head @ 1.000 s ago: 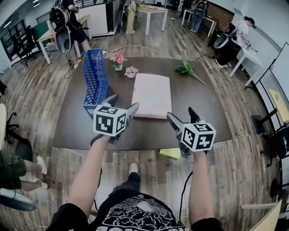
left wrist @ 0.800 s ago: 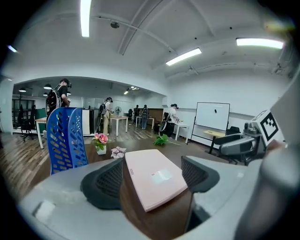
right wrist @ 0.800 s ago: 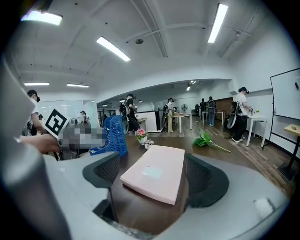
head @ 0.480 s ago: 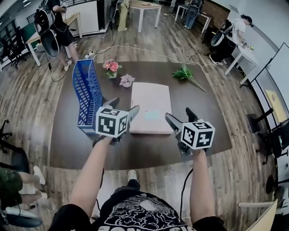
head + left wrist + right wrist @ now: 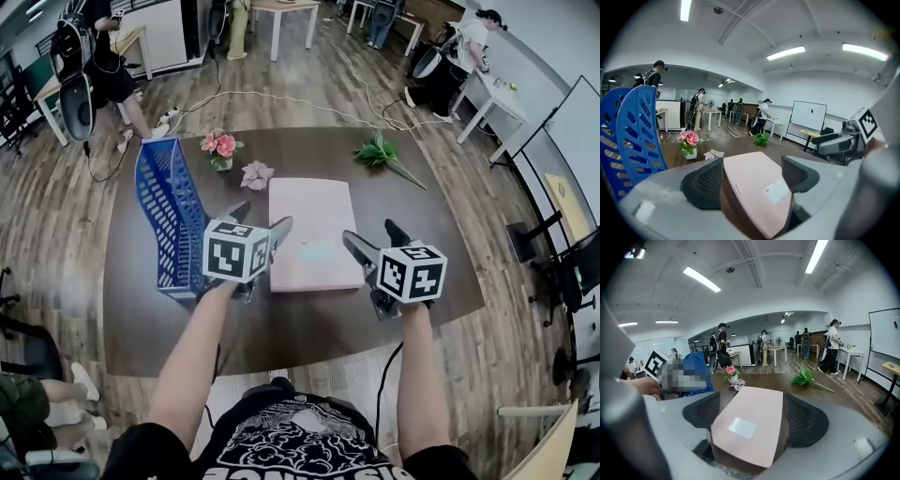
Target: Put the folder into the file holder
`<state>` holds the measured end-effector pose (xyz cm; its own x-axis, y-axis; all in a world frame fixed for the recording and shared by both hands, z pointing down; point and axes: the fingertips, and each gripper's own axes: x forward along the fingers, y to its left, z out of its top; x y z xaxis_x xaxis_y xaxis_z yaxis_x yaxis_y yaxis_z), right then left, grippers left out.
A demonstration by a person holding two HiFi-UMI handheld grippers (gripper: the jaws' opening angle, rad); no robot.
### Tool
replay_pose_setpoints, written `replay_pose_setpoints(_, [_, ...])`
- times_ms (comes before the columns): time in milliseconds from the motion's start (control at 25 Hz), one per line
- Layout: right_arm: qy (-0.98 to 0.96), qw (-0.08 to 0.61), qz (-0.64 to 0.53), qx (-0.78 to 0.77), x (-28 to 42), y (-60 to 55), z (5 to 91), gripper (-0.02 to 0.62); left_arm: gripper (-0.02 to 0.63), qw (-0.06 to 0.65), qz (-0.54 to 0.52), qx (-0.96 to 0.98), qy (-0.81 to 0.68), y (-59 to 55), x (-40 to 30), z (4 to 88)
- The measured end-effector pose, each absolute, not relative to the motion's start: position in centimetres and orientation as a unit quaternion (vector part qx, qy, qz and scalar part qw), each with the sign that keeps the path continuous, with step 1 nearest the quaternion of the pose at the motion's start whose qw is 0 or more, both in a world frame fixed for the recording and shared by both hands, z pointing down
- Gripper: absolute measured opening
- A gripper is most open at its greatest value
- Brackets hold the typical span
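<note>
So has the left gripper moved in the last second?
Yes. The left gripper has come forward: it was level with the pink folder's near edge, and now reaches along its left side.

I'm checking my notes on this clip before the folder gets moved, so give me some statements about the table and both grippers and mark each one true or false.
1. The pink folder lies flat on the table. True.
2. The blue file holder already has the folder in it. False: the folder lies outside it, to its right.
3. The left gripper is shut on the folder. False: its jaws stand apart, gripping nothing.
4. The right gripper is open. True.
5. A green leafy sprig lies on the table beyond the folder. True.
</note>
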<state>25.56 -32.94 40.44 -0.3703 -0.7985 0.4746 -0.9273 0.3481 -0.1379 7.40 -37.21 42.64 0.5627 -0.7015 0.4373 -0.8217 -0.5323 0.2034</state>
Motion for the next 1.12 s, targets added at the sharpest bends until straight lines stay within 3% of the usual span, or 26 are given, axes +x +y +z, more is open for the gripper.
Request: replay_pose_setpoints(1120, [-0.825, 0.170, 0.258, 0.473, 28.4, -40.6, 47.7, 0.422, 0.393, 0.240, 0.193, 0.823, -0.477, -42.9, 9.0, 47.5])
